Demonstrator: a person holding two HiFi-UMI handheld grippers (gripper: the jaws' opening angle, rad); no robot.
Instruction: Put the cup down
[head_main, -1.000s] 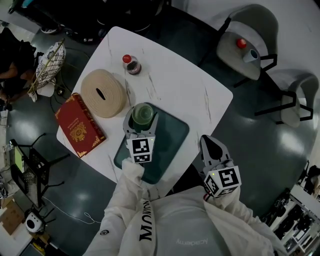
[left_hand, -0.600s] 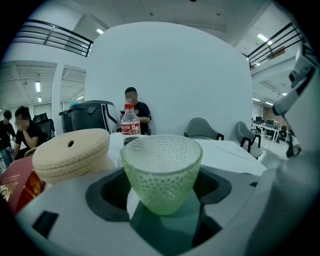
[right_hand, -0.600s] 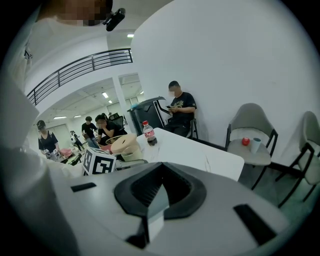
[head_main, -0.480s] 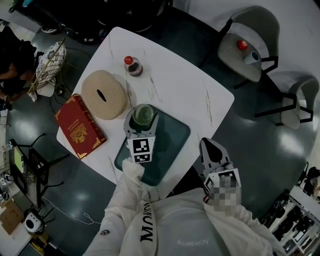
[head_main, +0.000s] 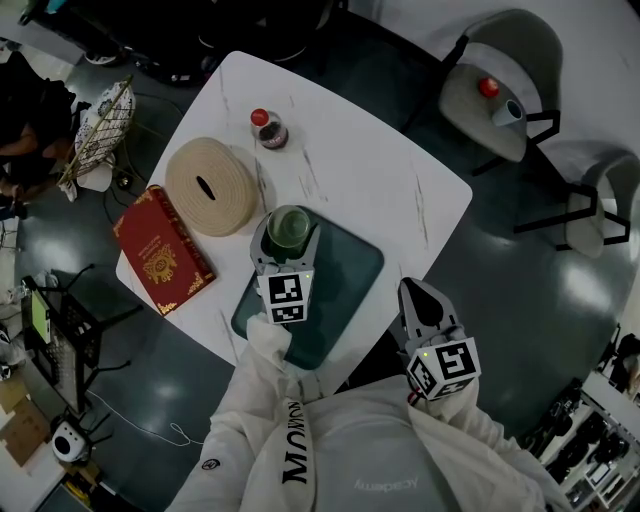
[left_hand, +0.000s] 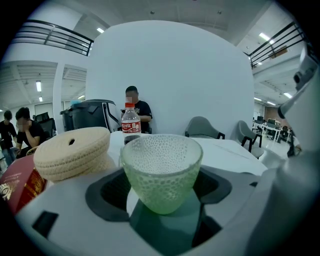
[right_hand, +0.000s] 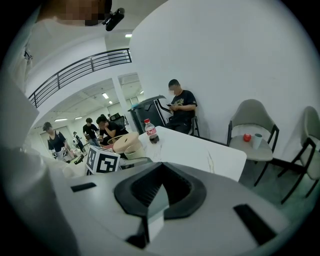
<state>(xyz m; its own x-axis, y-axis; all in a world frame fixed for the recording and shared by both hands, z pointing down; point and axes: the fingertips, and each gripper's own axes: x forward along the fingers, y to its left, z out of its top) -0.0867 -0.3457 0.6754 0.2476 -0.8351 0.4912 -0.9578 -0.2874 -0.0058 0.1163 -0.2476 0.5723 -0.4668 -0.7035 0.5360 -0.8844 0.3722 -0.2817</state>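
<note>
A pale green dimpled glass cup (head_main: 289, 228) (left_hand: 161, 170) stands upright between the jaws of my left gripper (head_main: 288, 238) (left_hand: 162, 200), which is shut on the cup. It is over the far left corner of a dark green tray (head_main: 345, 275) (left_hand: 165, 227) on the white table (head_main: 370, 170); I cannot tell whether its base touches the tray. My right gripper (head_main: 420, 295) (right_hand: 157, 197) is shut and empty, held off the table's near corner beside the person's body.
A round woven lid-like disc (head_main: 210, 186) (left_hand: 72, 152) and a red book (head_main: 162, 250) lie left of the tray. A cola bottle (head_main: 268, 128) (left_hand: 131, 122) stands at the far edge. Two grey chairs (head_main: 495, 85) stand to the right. People sit beyond the table.
</note>
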